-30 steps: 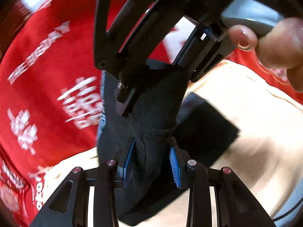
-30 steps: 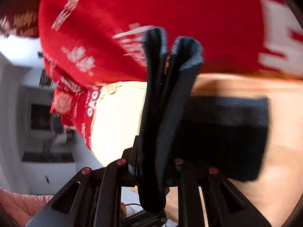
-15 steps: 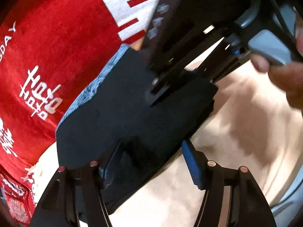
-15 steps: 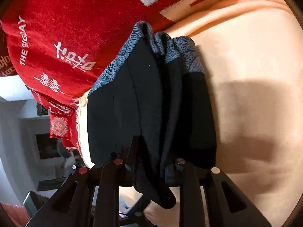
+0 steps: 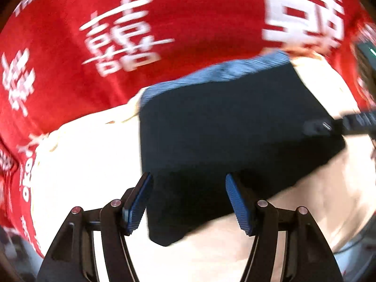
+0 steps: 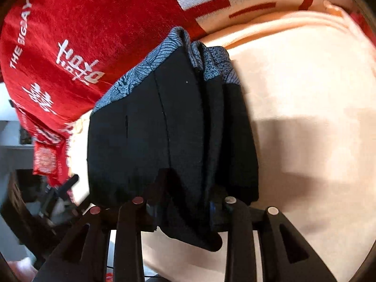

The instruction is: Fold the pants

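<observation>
The dark pants (image 5: 223,129), with a blue patterned waistband (image 5: 211,72), lie folded flat on a cream sheet (image 5: 89,155). My left gripper (image 5: 188,202) hangs open over their near edge, its blue pads (image 5: 237,204) clear of the cloth. In the right wrist view the pants (image 6: 145,129) rise in a bunched fold that stands between the fingers of my right gripper (image 6: 185,204). Its jaws are opening, and a tail of cloth hangs below them. A dark finger of the right gripper (image 5: 329,124) shows at the pants' right edge.
A red blanket (image 5: 117,47) with white characters lies just beyond the pants and wraps around the left side. The cream sheet (image 6: 305,117) stretches to the right and toward me. Past the bed's left edge, the right wrist view shows dim furniture (image 6: 23,188).
My left gripper let go of the pants, opened wide and drew back over their near edge. The pants dropped from a held bunch to a flat fold. My right gripper's fingers have parted slightly.
</observation>
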A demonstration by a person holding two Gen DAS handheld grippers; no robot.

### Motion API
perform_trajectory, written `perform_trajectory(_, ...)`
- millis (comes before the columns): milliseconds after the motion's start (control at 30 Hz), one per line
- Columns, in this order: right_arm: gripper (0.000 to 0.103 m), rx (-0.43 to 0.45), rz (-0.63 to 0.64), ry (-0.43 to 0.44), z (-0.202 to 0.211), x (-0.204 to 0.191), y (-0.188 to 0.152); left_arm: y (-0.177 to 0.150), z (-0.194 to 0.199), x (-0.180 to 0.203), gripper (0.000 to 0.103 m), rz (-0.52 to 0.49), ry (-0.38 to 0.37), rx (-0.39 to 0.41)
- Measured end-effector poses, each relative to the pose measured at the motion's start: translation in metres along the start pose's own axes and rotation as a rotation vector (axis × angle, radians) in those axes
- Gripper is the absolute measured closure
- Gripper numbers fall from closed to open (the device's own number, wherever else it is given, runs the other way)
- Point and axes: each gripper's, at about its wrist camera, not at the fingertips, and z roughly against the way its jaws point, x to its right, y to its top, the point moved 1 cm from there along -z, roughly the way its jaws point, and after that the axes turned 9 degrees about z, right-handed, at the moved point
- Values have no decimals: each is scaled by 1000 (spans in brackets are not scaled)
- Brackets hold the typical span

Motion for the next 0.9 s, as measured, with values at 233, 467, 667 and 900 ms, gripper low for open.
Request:
perform_trajectory(233, 61, 38, 70, -171, 7, -18, -9, 1, -40, -48, 37, 177, -8, -79)
perform_trajectory(467, 48, 36, 111, -297, 6, -27, -7, -2, -54, -47, 18, 141, 26, -71)
perform_trajectory(667, 43, 24, 131, -358, 4, -34, -9, 3, -60, -61, 8, 189, -6, -115)
perform_trajectory(900, 33, 7, 95, -375, 2, -29, -7, 3, -57, -60, 8, 194, -12, -120)
